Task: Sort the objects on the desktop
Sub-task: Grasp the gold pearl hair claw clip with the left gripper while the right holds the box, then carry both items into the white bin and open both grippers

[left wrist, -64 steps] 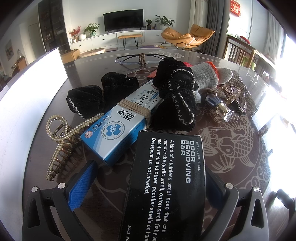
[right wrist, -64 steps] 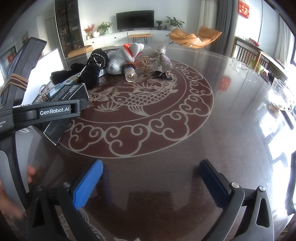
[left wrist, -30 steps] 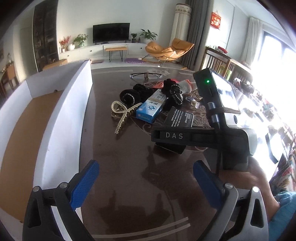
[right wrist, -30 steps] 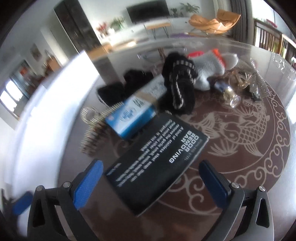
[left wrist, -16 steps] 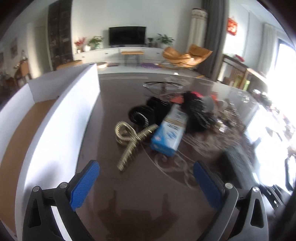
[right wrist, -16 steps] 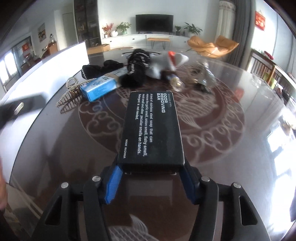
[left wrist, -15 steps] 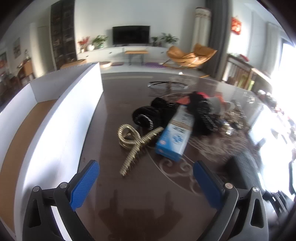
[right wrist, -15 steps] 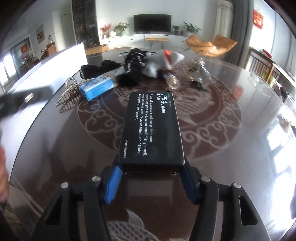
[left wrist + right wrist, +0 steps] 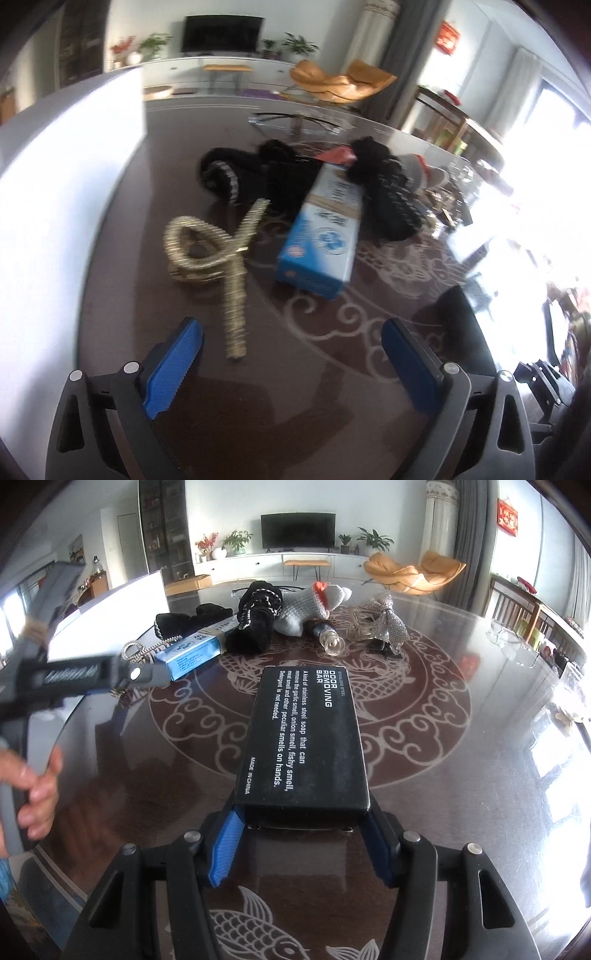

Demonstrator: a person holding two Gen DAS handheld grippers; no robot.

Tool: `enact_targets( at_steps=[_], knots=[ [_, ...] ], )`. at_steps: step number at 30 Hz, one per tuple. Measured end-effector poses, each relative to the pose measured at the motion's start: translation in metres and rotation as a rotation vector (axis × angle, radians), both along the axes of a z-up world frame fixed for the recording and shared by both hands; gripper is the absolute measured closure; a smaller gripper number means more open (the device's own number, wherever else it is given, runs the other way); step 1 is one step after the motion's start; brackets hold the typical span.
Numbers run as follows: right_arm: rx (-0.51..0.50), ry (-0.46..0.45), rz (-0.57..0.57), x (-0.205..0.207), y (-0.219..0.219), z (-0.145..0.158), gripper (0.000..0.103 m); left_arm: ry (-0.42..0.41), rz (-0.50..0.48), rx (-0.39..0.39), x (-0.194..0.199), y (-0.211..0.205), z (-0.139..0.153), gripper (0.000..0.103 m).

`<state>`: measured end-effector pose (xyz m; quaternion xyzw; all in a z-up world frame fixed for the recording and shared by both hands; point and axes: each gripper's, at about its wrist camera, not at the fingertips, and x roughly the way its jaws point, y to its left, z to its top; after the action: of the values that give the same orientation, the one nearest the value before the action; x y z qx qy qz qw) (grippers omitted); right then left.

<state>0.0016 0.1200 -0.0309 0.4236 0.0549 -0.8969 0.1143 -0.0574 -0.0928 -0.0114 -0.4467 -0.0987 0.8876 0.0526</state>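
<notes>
My right gripper [image 9: 301,845] is shut on a black odor-removing-bar box [image 9: 304,738], both blue pads pressed on its near end, the box held over the dark patterned table [image 9: 461,775]. My left gripper [image 9: 291,354] stands open above the table, nothing between its fingers. Just ahead of it lies a gold pearl hair claw [image 9: 218,251], with a blue medicine box [image 9: 325,236] to its right. In the right wrist view the left gripper's body is at the left edge, held by a hand [image 9: 33,786], over the hair claw [image 9: 144,650] and the blue box [image 9: 195,651].
Black knitted items [image 9: 258,173], a black glove [image 9: 258,620], a grey glove [image 9: 314,605], a small glass bottle [image 9: 330,637] and a silver bow clip [image 9: 384,624] lie beyond. A white box wall [image 9: 55,192] stands along the table's left side. Eyeglasses [image 9: 295,120] lie at the far edge.
My right gripper closed on the black box and lifted it toward me. My left gripper moved forward and down toward the hair claw and blue box, still open.
</notes>
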Motion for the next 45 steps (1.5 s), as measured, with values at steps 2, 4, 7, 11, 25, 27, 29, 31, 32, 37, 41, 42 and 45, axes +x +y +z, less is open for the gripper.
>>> enact_targets(
  at_steps=[2,4,7,11,25,27,29,31,32,37,41,42,45],
  knots=[
    [0.0,0.0,0.002,0.0,0.0,0.0,0.041,-0.002,0.085,-0.04,-0.002,-0.014,-0.001,0.004],
    [0.004,0.0,0.009,0.001,-0.001,0.0,0.038,-0.01,0.12,-0.059,-0.008,-0.016,-0.002,0.005],
    [-0.003,-0.004,0.001,-0.001,0.001,0.0,0.034,-0.031,0.137,-0.133,-0.025,-0.012,-0.005,0.005],
    [0.003,-0.004,-0.001,0.002,0.001,0.0,0.031,-0.042,0.153,-0.17,-0.051,-0.016,-0.005,0.005],
    [-0.028,-0.056,-0.022,-0.003,0.007,-0.003,0.0,0.027,-0.018,-0.218,0.039,0.005,0.006,0.053],
    [-0.031,-0.067,-0.023,-0.011,0.006,-0.003,0.0,0.028,-0.022,-0.222,0.039,0.007,0.005,0.053],
    [-0.076,-0.095,0.016,-0.026,0.002,0.0,0.0,0.027,-0.016,-0.218,0.044,0.011,0.001,0.053],
    [-0.091,-0.113,0.024,-0.037,0.003,0.006,0.034,0.026,-0.014,-0.174,0.04,0.007,0.004,0.054],
    [-0.08,-0.12,0.019,-0.039,0.004,0.009,0.044,0.033,-0.014,-0.144,0.043,0.006,0.01,0.057],
    [-0.126,-0.123,0.044,-0.022,0.012,0.039,0.044,0.108,-0.034,-0.053,0.065,0.007,0.053,0.057],
    [-0.169,-0.068,0.119,-0.007,-0.008,0.082,0.044,0.172,-0.022,0.036,0.093,-0.019,0.104,0.057],
    [-0.182,-0.05,0.148,-0.004,-0.02,0.094,0.044,0.189,-0.003,0.049,0.102,-0.034,0.118,0.057],
    [-0.243,-0.014,0.248,0.003,-0.063,0.131,0.044,0.223,0.087,0.019,0.127,-0.086,0.148,0.057]
  ],
)
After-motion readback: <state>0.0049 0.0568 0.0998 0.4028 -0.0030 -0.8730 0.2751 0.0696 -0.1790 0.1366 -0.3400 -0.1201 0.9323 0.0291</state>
